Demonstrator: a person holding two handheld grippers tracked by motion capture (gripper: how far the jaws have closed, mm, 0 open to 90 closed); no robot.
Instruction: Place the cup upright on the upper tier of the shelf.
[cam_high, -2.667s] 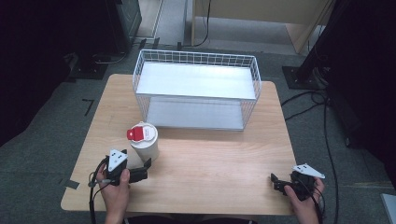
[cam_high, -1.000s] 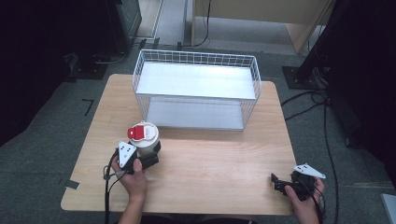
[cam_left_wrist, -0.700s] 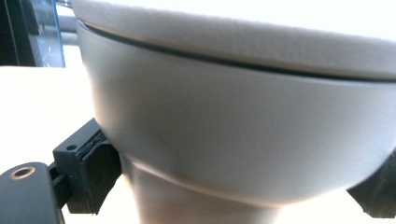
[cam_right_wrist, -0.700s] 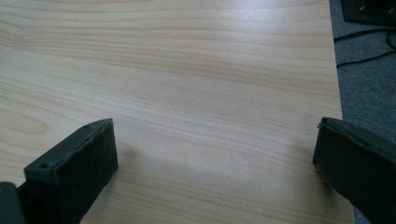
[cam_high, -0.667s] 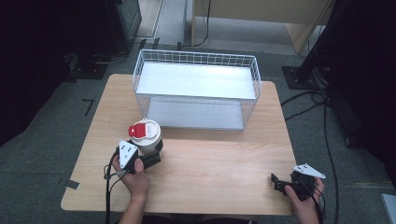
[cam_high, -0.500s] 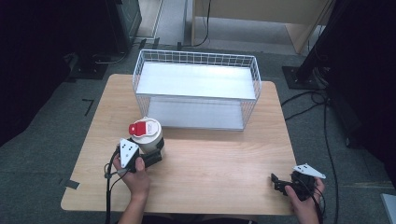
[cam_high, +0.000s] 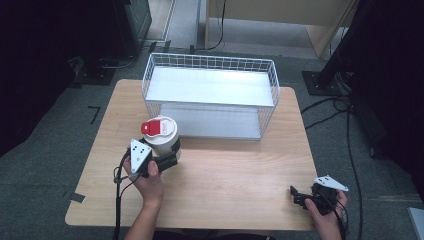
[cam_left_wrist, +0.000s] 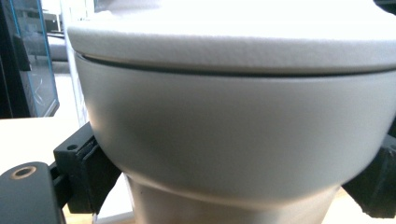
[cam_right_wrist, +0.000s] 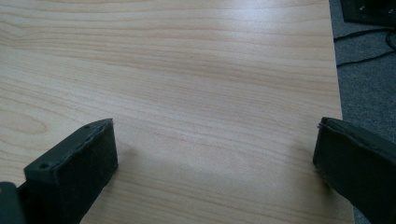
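A white cup (cam_high: 161, 137) with a white lid and a red tab on top is at the left of the wooden table (cam_high: 240, 170), just in front of the wire basket (cam_high: 210, 58). My left gripper (cam_high: 171, 153) is shut on the cup's lower body. In the left gripper view the cup (cam_left_wrist: 233, 116) looms very close, with black pads (cam_left_wrist: 86, 173) pressed against both its sides. My right gripper (cam_high: 299, 195) rests near the table's front right corner. Its jaws are open, wide apart over bare wood, as the right gripper view (cam_right_wrist: 215, 172) shows.
The white wire basket, with a white shelf inside, stands at the back middle of the table. Black stands and cables (cam_high: 345, 115) lie on the grey floor to the right. Bare wood stretches between the two grippers.
My left gripper came up to the cup and shut on it. It then carried the cup a little right and toward the basket. The right gripper has stayed put.
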